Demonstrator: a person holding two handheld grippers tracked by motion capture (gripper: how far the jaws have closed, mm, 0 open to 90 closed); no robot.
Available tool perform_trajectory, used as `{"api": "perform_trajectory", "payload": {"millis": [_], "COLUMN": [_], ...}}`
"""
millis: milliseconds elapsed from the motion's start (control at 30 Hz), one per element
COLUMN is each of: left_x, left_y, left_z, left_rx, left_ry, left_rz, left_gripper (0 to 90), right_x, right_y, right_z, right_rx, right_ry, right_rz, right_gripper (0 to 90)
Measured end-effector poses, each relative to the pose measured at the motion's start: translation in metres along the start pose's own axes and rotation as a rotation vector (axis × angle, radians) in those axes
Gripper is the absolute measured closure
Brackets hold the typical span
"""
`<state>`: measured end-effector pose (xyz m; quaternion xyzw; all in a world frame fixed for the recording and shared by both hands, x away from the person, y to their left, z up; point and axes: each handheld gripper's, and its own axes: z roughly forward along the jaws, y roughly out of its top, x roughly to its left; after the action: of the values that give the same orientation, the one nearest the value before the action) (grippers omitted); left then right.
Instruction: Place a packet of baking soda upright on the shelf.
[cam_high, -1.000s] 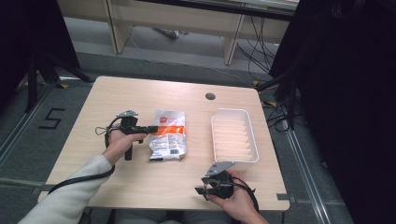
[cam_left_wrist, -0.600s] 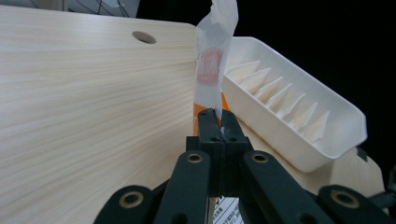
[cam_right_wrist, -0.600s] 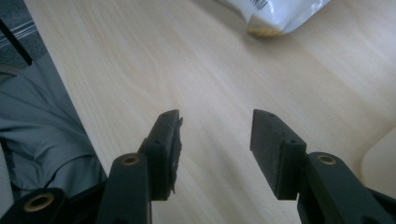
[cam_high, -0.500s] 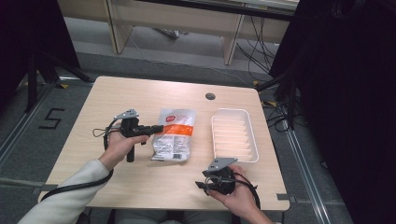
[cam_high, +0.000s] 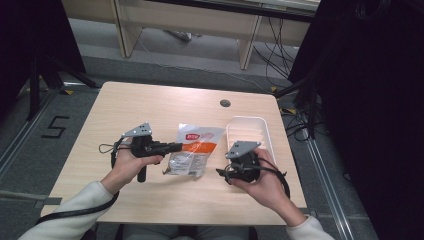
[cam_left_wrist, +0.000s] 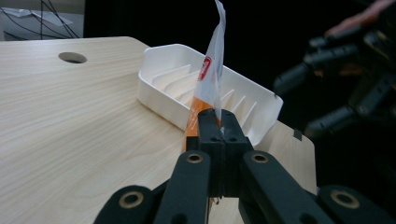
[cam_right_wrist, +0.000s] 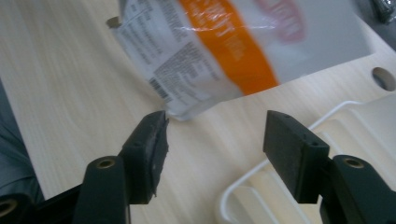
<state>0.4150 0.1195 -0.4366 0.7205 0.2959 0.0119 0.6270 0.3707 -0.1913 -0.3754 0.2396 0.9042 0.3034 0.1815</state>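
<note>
At tabletop (cam_high: 125, 107) centre: left tool (cam_high: 172, 147) clamps packet (cam_high: 196, 149) edge for lifting; right tool (cam_right_wrist: 212, 140), at packet's 4 o'clock, just been opening, nothing between jaws, beside white tray (cam_high: 250, 130).

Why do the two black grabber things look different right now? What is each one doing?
The left gripper has its jaws pressed shut on the edge of the snack bag; the right gripper has open jaws with nothing between them, having just been opening. The left gripper lifts the bag beside the white tray; the right gripper only points toward the bag's lower corner. Both are black, two-jawed and hand-held above the table.
</note>
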Motion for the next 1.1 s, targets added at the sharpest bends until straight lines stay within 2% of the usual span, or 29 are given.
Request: {"api": "perform_trajectory", "payload": {"millis": [33, 67, 100, 133, 200, 233, 267, 433, 500, 567, 633, 700, 733, 767, 800, 867, 900, 967, 1033, 1067, 1100], "left_x": [0.0, -0.003, -0.003, -0.006, -0.008, -0.01, -0.01, -0.014, -0.015, -0.015, -0.016, -0.018, -0.02, -0.02, -0.021, -0.022, -0.021, -0.021, -0.022, -0.022, -0.022], "left_y": [0.0, -0.001, -0.001, -0.001, -0.002, -0.002, -0.002, -0.002, -0.002, -0.002, -0.003, -0.003, -0.004, -0.004, -0.004, -0.005, -0.004, -0.004, -0.004, -0.004, -0.005], "left_z": [0.0, 0.0, 0.0, 0.0, 0.0, 0.0, 0.0, 0.0, 0.0, 0.0, -0.001, -0.001, -0.002, -0.002, -0.002, -0.002, -0.002, -0.003, -0.003, -0.003, -0.003], "left_rx": [0.0, 0.004, 0.004, 0.008, 0.008, 0.012, 0.012, 0.018, 0.025, 0.026, 0.025, 0.029, 0.032, 0.03, 0.028, 0.035, 0.038, 0.042, 0.042, 0.042, 0.042], "left_ry": [0.0, -0.01, -0.01, -0.019, -0.019, -0.024, -0.024, -0.034, -0.04, -0.049, -0.047, -0.048, -0.055, -0.055, -0.06, -0.061, -0.068, -0.077, -0.079, -0.079, -0.078], "left_rz": [0.0, 0.008, 0.008, 0.019, 0.011, 0.025, 0.025, 0.028, 0.037, 0.051, 0.041, 0.042, 0.05, 0.047, 0.051, 0.049, 0.056, 0.067, 0.067, 0.067, 0.065], "left_gripper": [89.8, 89.8, 89.8, 89.8, 89.8, 89.8, 89.8, 89.8, 89.8, 89.8, 89.8, 89.8, 89.8, 89.8, 89.8, 89.7, 89.8, 89.7, 89.7, 89.8, 89.7], "right_x": [0.0, -0.009, -0.009, -0.017, -0.02, -0.028, -0.031, -0.045, -0.047, -0.053, -0.056, -0.058, -0.057, -0.059, -0.058, -0.059, -0.058, -0.057, -0.058, -0.058, -0.057], "right_y": [0.0, 0.007, 0.007, 0.013, 0.015, 0.021, 0.023, 0.031, 0.033, 0.039, 0.043, 0.046, 0.047, 0.049, 0.05, 0.053, 0.054, 0.055, 0.056, 0.056, 0.055], "right_z": [0.0, -0.006, -0.006, -0.01, -0.011, -0.013, -0.013, -0.008, -0.006, 0.001, 0.005, 0.011, 0.014, 0.017, 0.02, 0.026, 0.028, 0.032, 0.037, 0.037, 0.04], "right_rx": [0.0, 0.007, 0.007, 0.01, 0.01, 0.009, 0.008, 0.019, 0.022, 0.023, 0.029, 0.042, 0.062, 0.065, 0.073, 0.085, 0.102, 0.122, 0.136, 0.136, 0.162], "right_ry": [0.0, -0.022, -0.022, -0.033, -0.046, -0.047, -0.07, -0.021, -0.02, -0.008, -0.005, 0.042, 0.058, 0.081, 0.083, 0.107, 0.116, 0.157, 0.206, 0.206, 0.235], "right_rz": [0.0, -0.007, -0.007, -0.019, -0.021, -0.049, -0.04, -0.011, -0.019, -0.05, -0.064, -0.081, -0.047, -0.06, -0.066, -0.107, -0.1, -0.116, -0.108, -0.108, -0.103], "right_gripper": [40.0, 39.3, 39.3, 38.9, 38.5, 37.6, 37.1, 35.9, 35.7, 35.6, 35.6, 35.7, 36.2, 37.5, 38.9, 42.2, 44.2, 47.5, 52.0, 52.0, 56.1]}}
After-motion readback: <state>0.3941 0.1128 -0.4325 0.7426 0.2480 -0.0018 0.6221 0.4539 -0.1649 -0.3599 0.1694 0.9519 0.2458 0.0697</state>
